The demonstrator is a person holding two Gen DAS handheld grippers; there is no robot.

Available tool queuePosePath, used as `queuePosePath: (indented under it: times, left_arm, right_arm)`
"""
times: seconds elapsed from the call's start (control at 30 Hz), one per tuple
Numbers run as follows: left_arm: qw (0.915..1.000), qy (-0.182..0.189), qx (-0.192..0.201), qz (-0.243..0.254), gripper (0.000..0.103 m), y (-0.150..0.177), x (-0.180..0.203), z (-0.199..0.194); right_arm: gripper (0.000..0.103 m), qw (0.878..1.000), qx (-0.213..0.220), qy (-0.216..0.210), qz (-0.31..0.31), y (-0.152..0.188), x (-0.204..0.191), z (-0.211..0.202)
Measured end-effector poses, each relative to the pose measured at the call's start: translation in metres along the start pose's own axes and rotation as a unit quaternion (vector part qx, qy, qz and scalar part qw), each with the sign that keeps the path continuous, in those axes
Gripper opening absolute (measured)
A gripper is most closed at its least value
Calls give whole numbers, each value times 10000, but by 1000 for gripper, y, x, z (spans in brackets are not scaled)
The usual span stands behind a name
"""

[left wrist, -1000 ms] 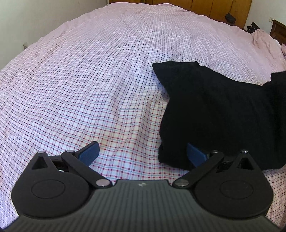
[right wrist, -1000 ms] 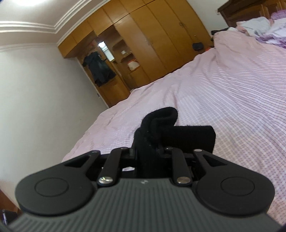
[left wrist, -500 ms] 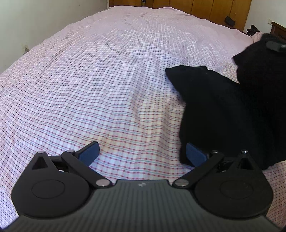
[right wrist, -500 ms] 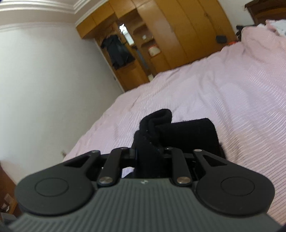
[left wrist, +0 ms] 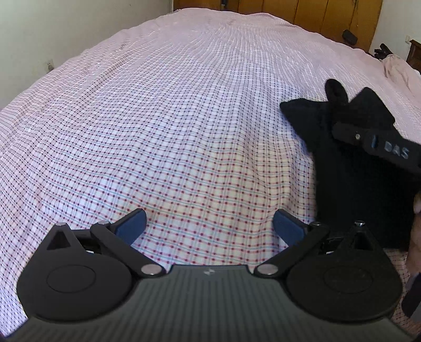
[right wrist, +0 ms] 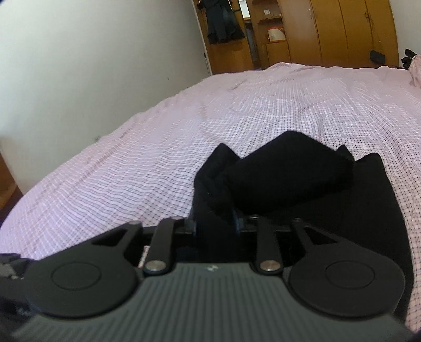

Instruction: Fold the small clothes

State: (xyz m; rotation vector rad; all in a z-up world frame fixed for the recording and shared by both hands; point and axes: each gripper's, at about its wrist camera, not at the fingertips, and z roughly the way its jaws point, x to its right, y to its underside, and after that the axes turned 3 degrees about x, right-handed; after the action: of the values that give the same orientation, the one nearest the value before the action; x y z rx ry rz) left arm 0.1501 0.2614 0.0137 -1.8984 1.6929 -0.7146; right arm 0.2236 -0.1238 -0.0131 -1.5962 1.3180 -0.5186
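A black garment (left wrist: pixel 355 189) lies on the pink checked bed sheet (left wrist: pixel 184 118) at the right of the left wrist view. My right gripper (right wrist: pixel 214 223) has a bunched fold of it (right wrist: pixel 289 179) between its fingers, laid over the flat lower layer (right wrist: pixel 373 210). Its jaws are opening; a blue pad (right wrist: pixel 236 221) shows beside the cloth. In the left wrist view the right gripper (left wrist: pixel 350 131) comes in from the right over the garment. My left gripper (left wrist: pixel 209 223) stands open above bare sheet, left of the garment, with nothing between its fingers.
A white wall (right wrist: pixel 79 65) runs along the bed's left side. Wooden wardrobes (right wrist: pixel 342 31) stand behind the bed, with a dark jacket (right wrist: pixel 223 21) hanging there. Pink cloth (left wrist: pixel 394 71) is heaped at the far right. A hand (left wrist: pixel 415 236) shows at the right edge.
My right gripper swung the raised fold over and down onto the rest of the garment, and its jaws spread. My left gripper slid left, off the garment's edge onto bare sheet.
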Motion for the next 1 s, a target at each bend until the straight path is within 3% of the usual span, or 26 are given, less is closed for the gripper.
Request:
queuePosePath:
  times: [0.1, 0.33, 0.6, 0.77, 1.0]
  left_arm:
    - [9999, 118, 36, -46, 103, -4, -5, -4]
    - [9990, 369, 165, 172, 103, -29, 11, -10]
    - [9936, 668, 546, 730, 103, -66, 74, -32]
    - [9874, 984, 735, 997, 103, -85, 115, -37]
    - [9765, 1245, 816, 1556, 103, -101, 167, -8]
  right_arm:
    - [49, 9992, -74, -386, 89, -1, 2, -16]
    - [49, 9955, -3, -676, 662, 10, 20, -79]
    - [50, 9872, 337, -93, 1554, 16, 81, -132]
    - [50, 9797, 304, 388, 1944, 23, 116, -132]
    - [50, 9718, 216, 450, 2303, 33, 144, -126]
